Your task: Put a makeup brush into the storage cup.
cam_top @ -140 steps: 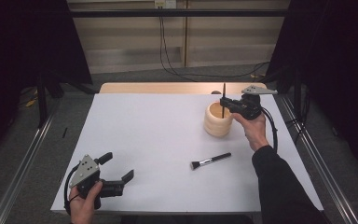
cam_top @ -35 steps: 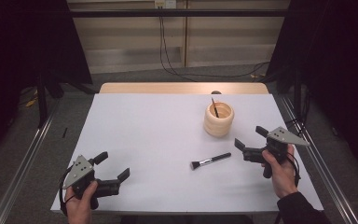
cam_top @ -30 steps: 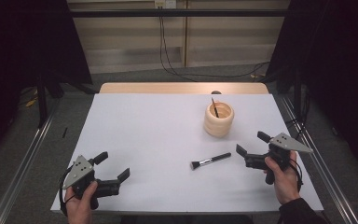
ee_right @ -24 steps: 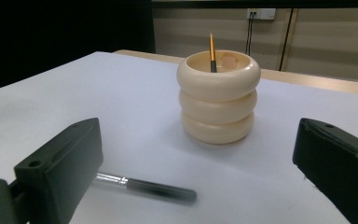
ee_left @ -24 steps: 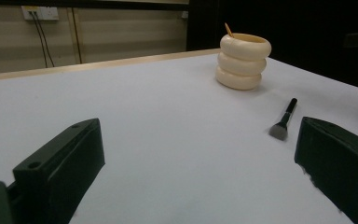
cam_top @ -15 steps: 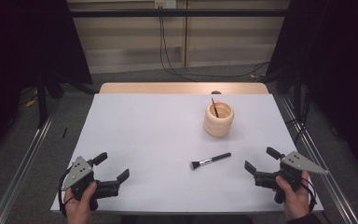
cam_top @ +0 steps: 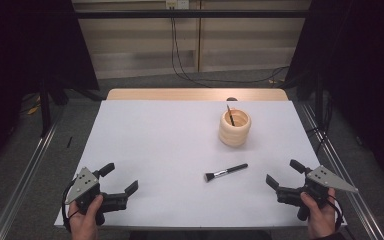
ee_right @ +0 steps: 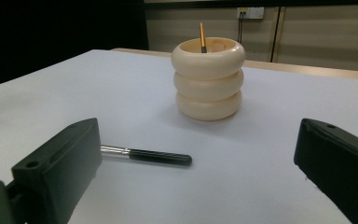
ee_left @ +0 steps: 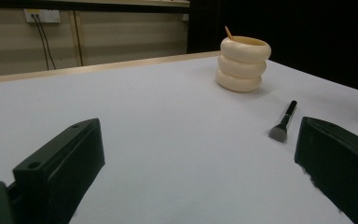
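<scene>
A cream ribbed holder (cam_top: 235,128) (ee_left: 243,63) (ee_right: 208,78) stands at the table's back right with a thin brush handle (cam_top: 230,115) (ee_right: 202,38) sticking out of it. A black-handled makeup brush (cam_top: 225,172) (ee_left: 283,122) (ee_right: 144,154) lies flat on the white table in front of the holder. My left gripper (cam_top: 120,179) (ee_left: 200,163) rests open at the front left corner, far from both. At the front right my right gripper (cam_top: 284,174) (ee_right: 200,168) is open and empty, its jaws pointing toward the brush and holder.
The white table top (cam_top: 170,145) has a wooden strip (cam_top: 195,94) along its far edge. Metal rails (cam_top: 20,180) run along both sides on the floor. Cables (cam_top: 180,55) hang against the back wall.
My right gripper has drawn back from the holder to the table's front right edge, leaving a brush standing in the holder. The left gripper has barely moved.
</scene>
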`<state>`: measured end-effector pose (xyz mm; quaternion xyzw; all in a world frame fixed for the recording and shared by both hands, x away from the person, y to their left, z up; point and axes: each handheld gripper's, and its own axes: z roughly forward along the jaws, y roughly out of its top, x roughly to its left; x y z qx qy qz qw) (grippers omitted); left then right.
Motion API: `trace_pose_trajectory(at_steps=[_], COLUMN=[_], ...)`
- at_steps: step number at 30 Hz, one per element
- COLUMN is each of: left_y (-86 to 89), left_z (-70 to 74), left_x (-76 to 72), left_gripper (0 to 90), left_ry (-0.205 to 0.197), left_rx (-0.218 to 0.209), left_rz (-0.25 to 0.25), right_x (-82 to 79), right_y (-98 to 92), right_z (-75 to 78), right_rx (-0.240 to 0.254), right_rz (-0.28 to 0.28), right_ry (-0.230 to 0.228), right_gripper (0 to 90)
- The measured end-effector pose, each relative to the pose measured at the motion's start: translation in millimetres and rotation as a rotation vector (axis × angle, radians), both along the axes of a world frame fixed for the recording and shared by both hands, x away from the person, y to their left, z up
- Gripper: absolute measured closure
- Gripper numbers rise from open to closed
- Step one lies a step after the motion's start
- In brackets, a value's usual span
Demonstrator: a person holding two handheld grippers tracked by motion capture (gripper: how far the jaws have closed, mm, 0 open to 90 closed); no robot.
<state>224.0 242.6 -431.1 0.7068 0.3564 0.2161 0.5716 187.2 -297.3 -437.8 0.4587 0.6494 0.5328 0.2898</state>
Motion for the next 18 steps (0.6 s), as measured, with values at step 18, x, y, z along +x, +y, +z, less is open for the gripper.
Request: trace_pose_trajectory(at_steps=[18], left_y=[-0.9], left_z=[0.2], left_x=[-1.0], left_gripper=[1.3], left_ry=[-0.001], left_rx=[0.000], left_rz=[-0.006], right_x=[6.7], right_y=[2.1], right_z=[3.5], right_rx=[-0.007], right_rz=[0.038], right_ry=[-0.034], right_gripper=[0.6])
